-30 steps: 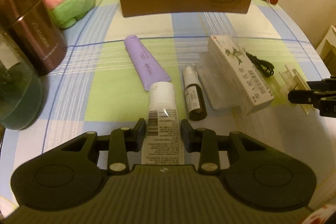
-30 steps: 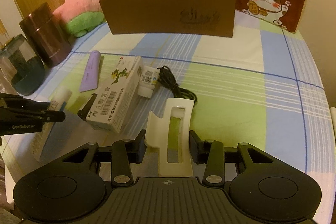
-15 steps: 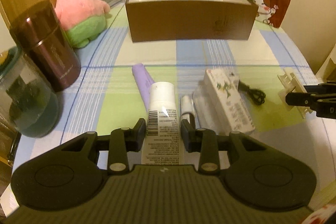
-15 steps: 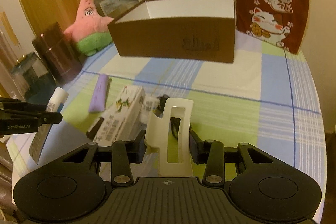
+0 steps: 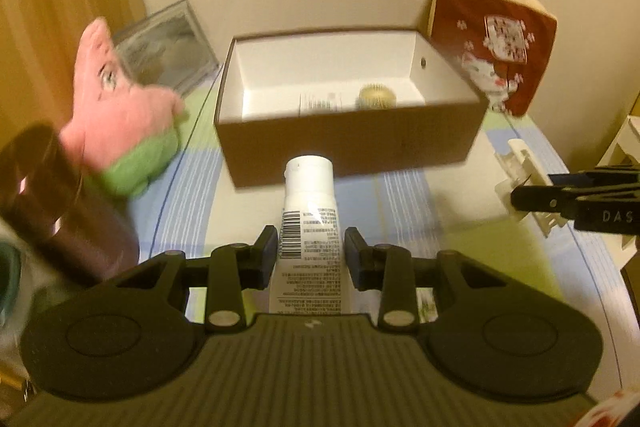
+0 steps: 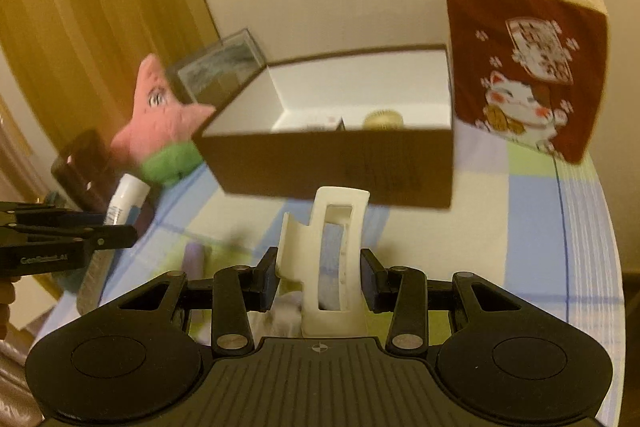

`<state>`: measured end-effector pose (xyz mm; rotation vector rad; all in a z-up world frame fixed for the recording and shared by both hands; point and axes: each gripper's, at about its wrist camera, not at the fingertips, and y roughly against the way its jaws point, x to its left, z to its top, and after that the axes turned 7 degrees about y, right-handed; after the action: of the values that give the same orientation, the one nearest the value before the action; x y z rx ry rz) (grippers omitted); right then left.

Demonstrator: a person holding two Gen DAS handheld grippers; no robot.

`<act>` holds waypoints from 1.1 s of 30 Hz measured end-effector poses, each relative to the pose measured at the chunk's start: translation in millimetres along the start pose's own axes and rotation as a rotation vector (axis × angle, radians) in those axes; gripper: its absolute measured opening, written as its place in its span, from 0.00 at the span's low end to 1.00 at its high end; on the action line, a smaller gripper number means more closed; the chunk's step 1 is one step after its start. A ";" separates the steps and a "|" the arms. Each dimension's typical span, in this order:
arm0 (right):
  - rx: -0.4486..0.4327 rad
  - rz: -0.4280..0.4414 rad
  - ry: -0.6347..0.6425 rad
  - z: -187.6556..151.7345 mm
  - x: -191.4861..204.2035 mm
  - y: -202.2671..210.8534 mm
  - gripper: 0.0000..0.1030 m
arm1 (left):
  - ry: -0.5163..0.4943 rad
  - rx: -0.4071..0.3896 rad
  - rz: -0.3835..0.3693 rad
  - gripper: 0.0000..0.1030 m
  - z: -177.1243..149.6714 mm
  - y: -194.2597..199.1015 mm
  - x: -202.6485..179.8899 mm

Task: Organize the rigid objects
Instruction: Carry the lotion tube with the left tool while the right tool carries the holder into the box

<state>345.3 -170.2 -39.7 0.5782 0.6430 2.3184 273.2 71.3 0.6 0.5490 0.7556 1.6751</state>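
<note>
**A:** How far along? The open brown cardboard box with white lining point(image 5: 348, 147) already holds a small white carton point(image 5: 321, 102) and a round gold thing point(image 5: 377, 97).

**B:** Partway. The left gripper point(image 5: 310, 254) is clamped on a white plastic tube with a barcode point(image 5: 309, 211), the right gripper point(image 6: 319, 273) on a cream plastic slotted holder point(image 6: 328, 259), both just short of the box's front wall. A purple tube point(image 6: 194, 259) lies further back from it.
</note>
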 end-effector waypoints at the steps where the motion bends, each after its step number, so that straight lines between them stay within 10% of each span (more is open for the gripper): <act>1: -0.007 0.003 -0.003 8.1 -1.4 -4.6 0.40 | -0.003 -0.006 -0.003 0.32 9.0 -4.1 1.0; 17: -0.046 -0.020 0.000 132.0 -35.1 -116.8 0.40 | -0.046 -0.023 -0.009 0.32 139.1 -102.5 18.7; 33: 0.122 -0.101 -0.057 150.3 -67.8 -224.7 0.40 | -0.048 0.082 0.045 0.32 181.7 -218.0 31.5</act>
<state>580.8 -23.8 -67.9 0.6498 0.7728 2.1725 540.3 165.6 -35.8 0.6659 0.7841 1.6720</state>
